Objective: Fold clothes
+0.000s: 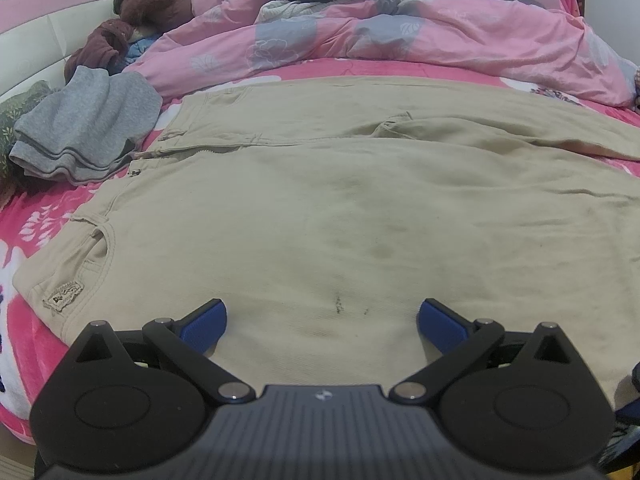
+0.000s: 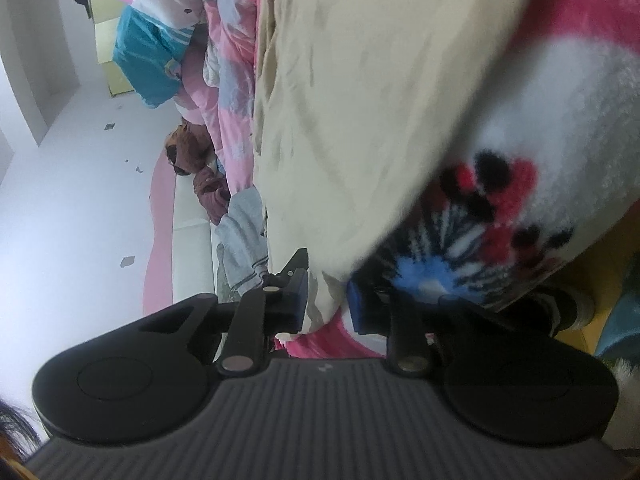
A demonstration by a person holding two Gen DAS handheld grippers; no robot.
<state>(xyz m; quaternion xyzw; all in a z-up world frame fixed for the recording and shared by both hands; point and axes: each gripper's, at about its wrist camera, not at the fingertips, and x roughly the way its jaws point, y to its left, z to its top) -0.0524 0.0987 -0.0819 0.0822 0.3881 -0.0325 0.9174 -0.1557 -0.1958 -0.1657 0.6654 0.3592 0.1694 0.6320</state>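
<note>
On bed [image 1: 32, 216]: khaki trousers [image 1: 360, 208], long axis crosswise. Right gripper [image 2: 326, 302] jaws nearly closed on hem edge; left gripper [image 1: 322, 326] jaws wide, empty, over the thigh.

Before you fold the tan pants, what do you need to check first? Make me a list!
1. Tan pants lie flat on the bed: ok, spread out with a few wrinkles.
2. Left claw free and ready: ok, wide open just above the pants, pinching nothing.
3. Right claw has the pants' edge: ok, tan cloth sits between its blue pads.
4. Right grip is firm: cannot tell, the picture is blurry.
5. Room to fold: ok, the grey top and pink quilt lie beside the pants.
</note>
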